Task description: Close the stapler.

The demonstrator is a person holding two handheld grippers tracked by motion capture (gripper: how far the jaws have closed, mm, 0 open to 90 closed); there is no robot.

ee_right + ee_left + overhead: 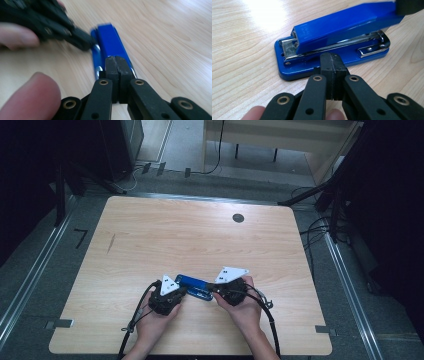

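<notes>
Lying near the desk's (150, 230) front edge, about midway between its side edges, the blue stapler (332, 42) has its top arm lifted off its base. The left gripper (333, 66), jaws pressed together on nothing, touches the base's long side. The right gripper (116, 67), jaws likewise closed and empty, meets the stapler's rear end.

We see a light wooden table (150, 235) with a round dark hole (238, 218) near its far edge, on a grey floor (80, 215). Behind stands a pale desk (280, 140); cables (315, 232) trail among dark surroundings.
</notes>
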